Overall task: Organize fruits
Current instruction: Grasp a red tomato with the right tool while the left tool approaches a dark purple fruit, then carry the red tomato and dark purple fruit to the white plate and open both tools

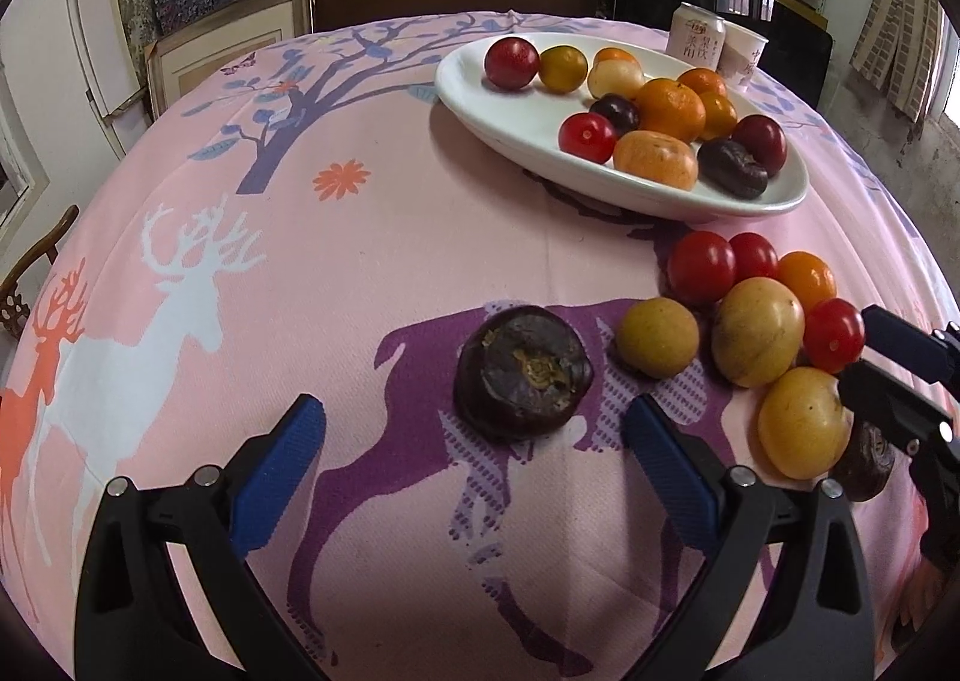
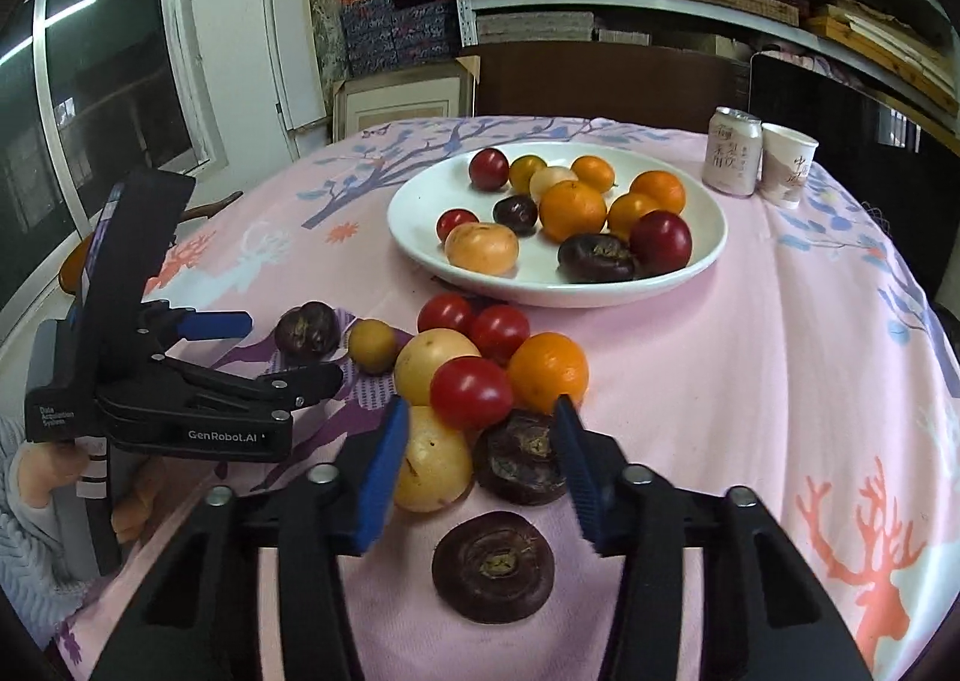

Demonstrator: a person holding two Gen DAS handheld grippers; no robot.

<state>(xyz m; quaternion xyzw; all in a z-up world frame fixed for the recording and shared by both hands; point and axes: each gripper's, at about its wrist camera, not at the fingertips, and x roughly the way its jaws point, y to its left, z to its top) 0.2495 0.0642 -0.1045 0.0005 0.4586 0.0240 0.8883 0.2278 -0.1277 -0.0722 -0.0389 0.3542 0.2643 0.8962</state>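
A white oval plate (image 1: pixel 516 141) (image 2: pixel 708 237) holds several fruits: oranges, red and dark plums, yellow ones. On the pink cloth a dark purple fruit (image 1: pixel 523 372) (image 2: pixel 307 331) lies just ahead of my open, empty left gripper (image 1: pixel 477 432) (image 2: pixel 288 348). A cluster of red tomatoes (image 1: pixel 701 267) (image 2: pixel 471 392), yellow fruits (image 1: pixel 757 339) (image 2: pixel 429 465) and an orange (image 2: pixel 548 370) lies nearby. My right gripper (image 2: pixel 483 432) (image 1: pixel 864 345) is open, its jaws on either side of a dark fruit (image 2: pixel 521 465); another dark fruit (image 2: pixel 493 567) lies below it.
A pink drink can (image 1: pixel 696 36) (image 2: pixel 732 150) and a paper cup (image 1: pixel 744 54) (image 2: pixel 787 165) stand behind the plate. Shelves with boxes and a dark chair back are beyond the round table's far edge. A wooden chair (image 1: pixel 30 267) stands left.
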